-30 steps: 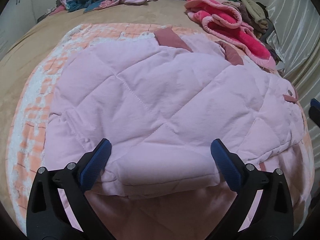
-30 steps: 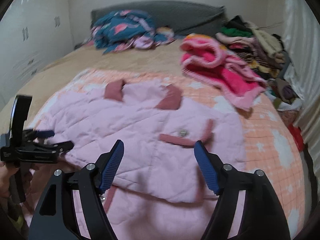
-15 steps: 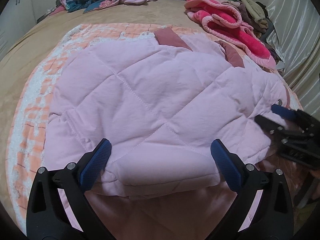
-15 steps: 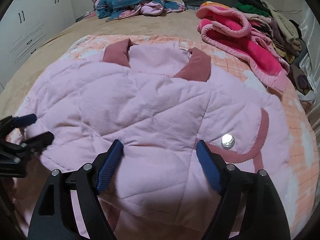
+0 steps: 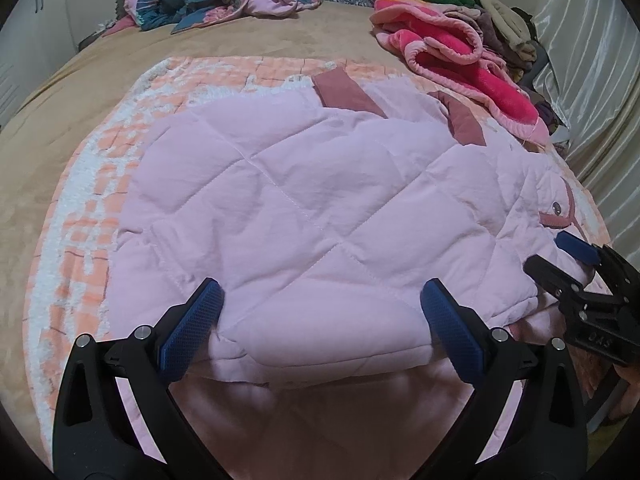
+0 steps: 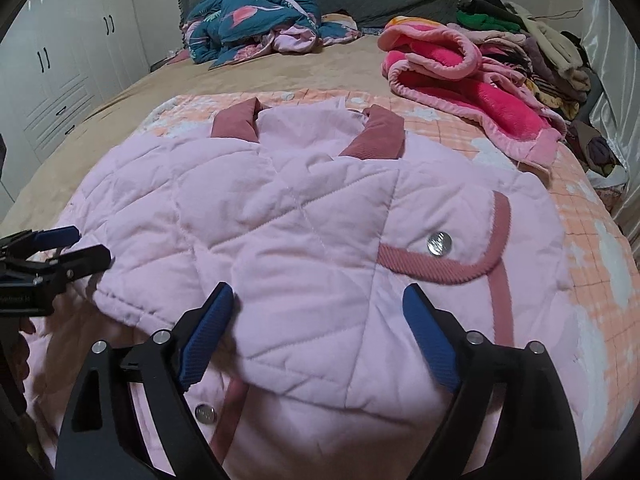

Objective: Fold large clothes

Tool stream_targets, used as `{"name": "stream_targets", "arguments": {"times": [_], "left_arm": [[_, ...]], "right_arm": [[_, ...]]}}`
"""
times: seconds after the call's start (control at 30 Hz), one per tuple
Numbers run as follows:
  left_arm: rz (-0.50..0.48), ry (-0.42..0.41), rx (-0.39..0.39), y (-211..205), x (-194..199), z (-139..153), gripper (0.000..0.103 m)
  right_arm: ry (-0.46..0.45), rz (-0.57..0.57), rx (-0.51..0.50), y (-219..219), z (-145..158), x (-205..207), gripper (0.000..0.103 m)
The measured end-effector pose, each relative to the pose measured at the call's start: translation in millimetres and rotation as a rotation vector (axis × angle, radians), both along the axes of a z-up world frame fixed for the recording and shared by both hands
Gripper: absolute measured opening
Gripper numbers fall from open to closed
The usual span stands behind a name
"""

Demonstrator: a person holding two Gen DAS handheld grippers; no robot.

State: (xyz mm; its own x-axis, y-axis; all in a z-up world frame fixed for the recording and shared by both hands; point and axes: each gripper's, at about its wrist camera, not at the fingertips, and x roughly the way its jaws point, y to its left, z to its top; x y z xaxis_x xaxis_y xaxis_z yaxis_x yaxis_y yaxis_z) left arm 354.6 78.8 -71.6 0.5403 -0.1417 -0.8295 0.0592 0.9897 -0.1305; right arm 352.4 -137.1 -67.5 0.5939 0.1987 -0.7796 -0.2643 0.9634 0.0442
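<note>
A pale pink quilted jacket (image 5: 304, 208) with a dusty-rose collar lies flat on the bed, its near hem folded over; it also shows in the right wrist view (image 6: 304, 232). My left gripper (image 5: 320, 320) is open, its blue pads astride the left part of the folded hem. My right gripper (image 6: 316, 320) is open over the right part of the hem, near the snap pocket flap (image 6: 440, 256). Each gripper shows in the other's view: the right gripper (image 5: 568, 264) and the left gripper (image 6: 68, 248).
An orange-and-white checked blanket (image 5: 92, 184) lies under the jacket on a tan bedspread (image 6: 240, 72). A bright pink fleece garment (image 6: 468, 80) and a clothes pile (image 6: 536, 52) lie at the right. A teal patterned duvet (image 6: 252, 16) sits by the headboard. Wardrobes (image 6: 52, 64) stand at the left.
My right gripper has swung down and in from a higher, farther position to the jacket's right hem. My left gripper has stayed at the left hem. Both stay open.
</note>
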Motion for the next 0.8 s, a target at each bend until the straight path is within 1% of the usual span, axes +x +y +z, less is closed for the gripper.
{"name": "stream_targets", "arguments": {"times": [0.17,0.27,0.47,0.6,0.73,0.8], "left_arm": [[0.005,-0.009,-0.003,1,-3,6,0.094],[0.011,-0.021,0.009,2,-5,10,0.094],[0.009,-0.04,0.02,0,-10,19,0.094],[0.009,-0.053,0.058,-3,-15,24,0.094],[0.007,-0.061,0.042,-3,-18,30,0.094],[0.006,-0.071,0.05,-3,-21,34,0.094]], "right_arm": [[-0.008,-0.014,0.024,-5,4,-10,0.093],[-0.017,-0.019,0.039,-7,8,-16,0.095],[-0.033,-0.034,0.065,-12,17,-24,0.095],[-0.051,-0.045,0.082,-16,26,-30,0.096],[-0.067,-0.052,0.089,-18,35,-37,0.096],[-0.074,-0.06,0.097,-19,38,-40,0.098]]}}
